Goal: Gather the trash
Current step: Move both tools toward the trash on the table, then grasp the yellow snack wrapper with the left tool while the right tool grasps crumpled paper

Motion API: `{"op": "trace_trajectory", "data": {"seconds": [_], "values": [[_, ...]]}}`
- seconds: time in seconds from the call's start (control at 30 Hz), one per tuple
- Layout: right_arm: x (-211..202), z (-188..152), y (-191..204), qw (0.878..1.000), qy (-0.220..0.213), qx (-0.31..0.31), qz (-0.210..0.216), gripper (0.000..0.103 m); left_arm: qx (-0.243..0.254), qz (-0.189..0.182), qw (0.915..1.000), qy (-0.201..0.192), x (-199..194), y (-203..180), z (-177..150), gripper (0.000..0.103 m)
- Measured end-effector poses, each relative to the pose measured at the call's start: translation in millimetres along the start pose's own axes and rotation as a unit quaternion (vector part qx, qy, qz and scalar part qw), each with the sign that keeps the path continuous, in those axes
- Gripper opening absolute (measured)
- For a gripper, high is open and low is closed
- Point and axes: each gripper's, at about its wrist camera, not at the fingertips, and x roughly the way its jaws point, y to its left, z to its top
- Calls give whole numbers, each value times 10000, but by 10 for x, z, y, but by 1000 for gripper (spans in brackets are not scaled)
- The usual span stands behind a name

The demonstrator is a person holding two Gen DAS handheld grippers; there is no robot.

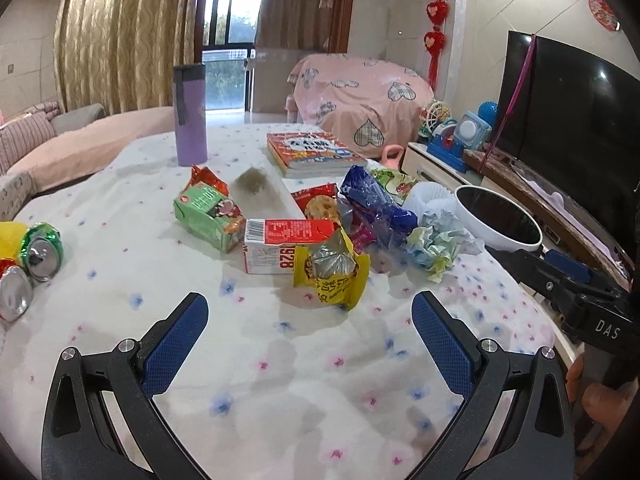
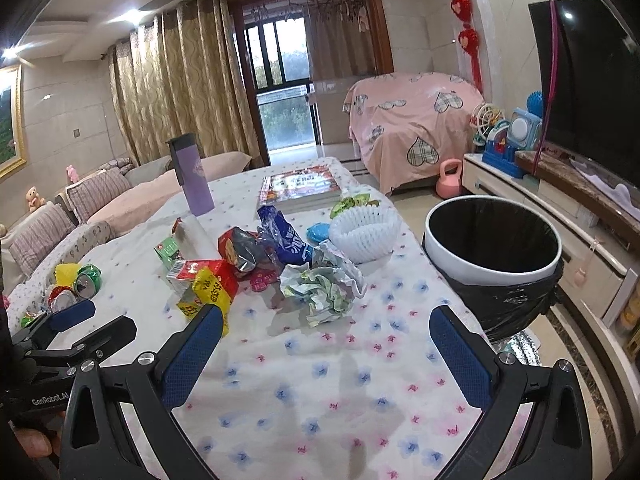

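Hovering above the near part of the table (image 1: 120, 200), the left gripper (image 1: 310, 316) and the right gripper (image 2: 326, 330) both stand with jaws spread wide and nothing between them. The trash lies in a loose heap at mid-table: a yellow wrapper (image 1: 332, 276) nearest the left gripper, touching a red-and-white carton (image 1: 280, 246), with a green carton (image 1: 206, 216) beside it, a blue wrapper (image 1: 372, 204) behind, and a crumpled paper ball (image 2: 326, 290) nearest the right gripper. Crushed cans (image 1: 38, 248) lie well apart at the left edge. The bin (image 2: 494, 240), lined with a black bag, stands just beside the right edge of the table.

Likely faults: the heap is interlocked, so closing on one wrapper may drag its neighbours; foil wrappers are slick and may slip from the pads. A sideways sweep could knock the upright purple bottle (image 1: 191, 114) or push the book (image 1: 314, 154).

Clearance: the cloth in front of both grippers is bare. The route from heap to bin is short and unobstructed, but crosses the table edge.
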Motion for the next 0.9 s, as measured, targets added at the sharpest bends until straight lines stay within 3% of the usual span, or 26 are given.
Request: {"op": "trace_trajectory", "data": {"seconds": [0.3, 0.47, 0.53, 0.6, 0.63, 0.7, 0.77, 0.9], "values": [[409, 74, -164, 9990, 401, -184, -93, 103, -223, -62, 9984, 516, 464, 0, 89, 103], [710, 146, -249, 9975, 702, 34, 95, 100, -323, -58, 9965, 770, 708, 17, 114, 101], [817, 180, -278, 9966, 814, 39, 123, 97, -381, -121, 9956, 850, 774, 22, 118, 98], [936, 191, -299, 9958, 883, 101, 198, 93, -365, -180, 9947, 942, 841, 15, 120, 83], [995, 179, -311, 9952, 939, 161, 243, 84, -345, -204, 9944, 978, 860, 6, 118, 77], [1109, 162, -367, 9928, 1158, 162, 263, 60, -260, -294, 9936, 1060, 907, -22, 101, 43], [1144, 120, -407, 9898, 1292, 350, 489, 31, -202, -401, 9922, 1162, 924, -63, 88, 26], [1046, 69, -422, 9903, 1266, 314, 471, 19, -81, -582, 9927, 1056, 825, -163, 95, 16]]}}
